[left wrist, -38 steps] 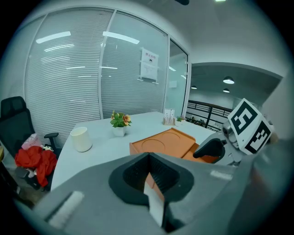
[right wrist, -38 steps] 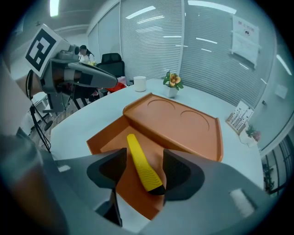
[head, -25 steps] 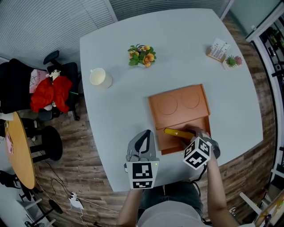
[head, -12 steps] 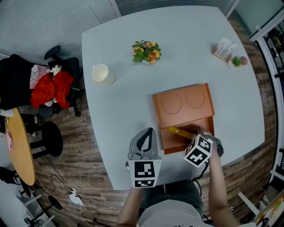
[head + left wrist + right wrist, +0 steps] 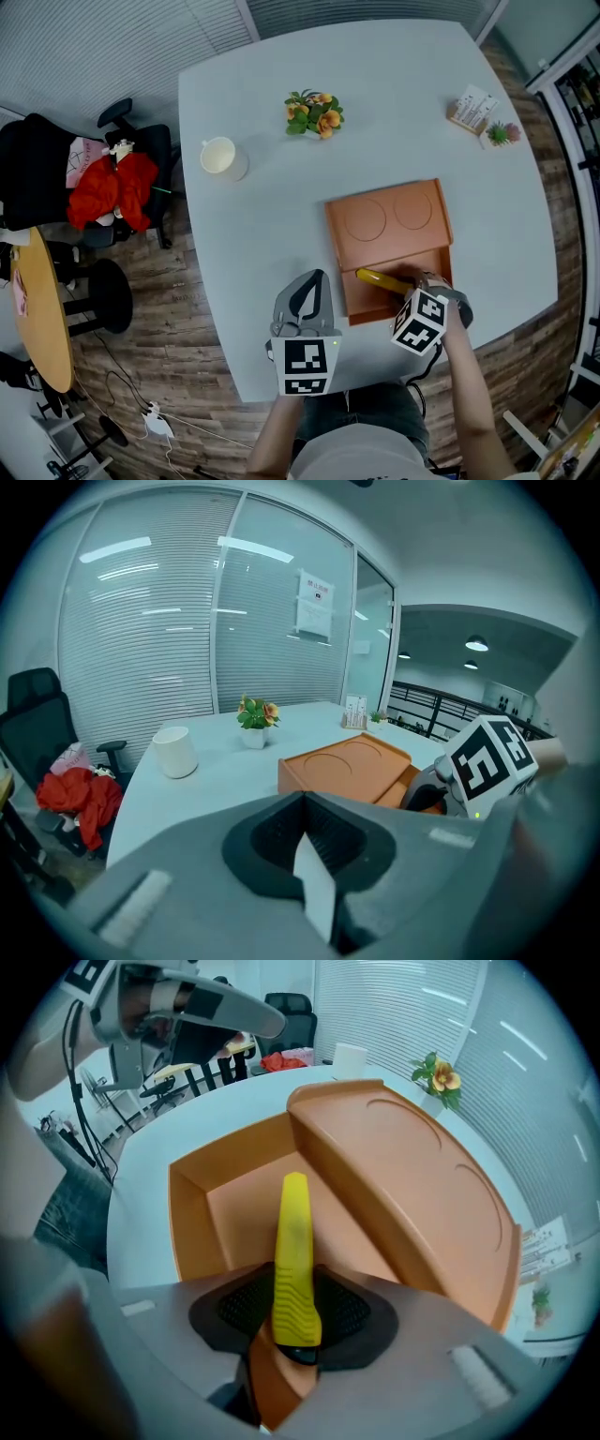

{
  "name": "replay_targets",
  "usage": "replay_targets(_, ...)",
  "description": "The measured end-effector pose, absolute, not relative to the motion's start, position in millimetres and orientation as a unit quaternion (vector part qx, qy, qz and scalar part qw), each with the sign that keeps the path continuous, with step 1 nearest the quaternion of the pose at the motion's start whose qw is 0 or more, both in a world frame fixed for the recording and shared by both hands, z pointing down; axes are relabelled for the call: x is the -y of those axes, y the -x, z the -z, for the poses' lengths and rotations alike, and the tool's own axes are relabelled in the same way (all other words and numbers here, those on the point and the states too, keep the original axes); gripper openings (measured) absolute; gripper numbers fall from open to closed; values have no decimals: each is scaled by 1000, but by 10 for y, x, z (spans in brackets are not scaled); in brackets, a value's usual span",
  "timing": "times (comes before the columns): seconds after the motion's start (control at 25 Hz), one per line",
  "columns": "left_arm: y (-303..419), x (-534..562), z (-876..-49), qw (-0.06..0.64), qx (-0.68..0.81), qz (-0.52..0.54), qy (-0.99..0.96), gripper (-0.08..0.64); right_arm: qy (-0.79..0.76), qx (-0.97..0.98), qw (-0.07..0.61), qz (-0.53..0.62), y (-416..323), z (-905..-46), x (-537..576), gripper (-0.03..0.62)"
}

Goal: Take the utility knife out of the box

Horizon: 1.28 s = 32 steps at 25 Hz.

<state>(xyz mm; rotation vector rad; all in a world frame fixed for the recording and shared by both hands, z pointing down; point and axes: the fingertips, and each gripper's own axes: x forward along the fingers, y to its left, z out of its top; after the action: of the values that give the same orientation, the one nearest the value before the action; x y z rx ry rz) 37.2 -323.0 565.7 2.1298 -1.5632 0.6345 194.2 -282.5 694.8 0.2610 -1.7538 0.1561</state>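
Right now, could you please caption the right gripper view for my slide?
Right gripper, jaws just closed further, clamps the yellow utility knife inside the orange box.

**Matt Plastic, Textured Pads, Smooth Tabletop**

A yellow utility knife (image 5: 295,1241) of matt plastic, ribbed along its grip end, is pressed between the black, finely textured pads (image 5: 352,1310) of the right gripper (image 5: 295,1290), whose jaws have just been closing. Around the gripper, an orange box (image 5: 403,1176) is seen, smooth and matt, plastic by its look. Beyond it, the table (image 5: 281,187) is shown pale, smooth and faintly sheened; the floor (image 5: 150,347) is grained wood.
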Motion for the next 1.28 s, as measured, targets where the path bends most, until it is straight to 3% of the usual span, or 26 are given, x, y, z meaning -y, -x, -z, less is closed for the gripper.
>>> replay_targets(0.52, -292, 3081, -5331, 188, 571, -201, -773, 0, -176, 787, 591, -28, -1877, -6516, 2814, 164)
replay_targets(0.92, -232, 2971, -4932, 157, 578, -169, -783, 0, -333, 810, 480, -42, -1874, -5813, 2872, 166)
replay_targets(1.28, -147, 2986, -4481, 115, 588, -140, -788, 0, -462, 819, 337, -37, -1867, -5044, 3001, 166)
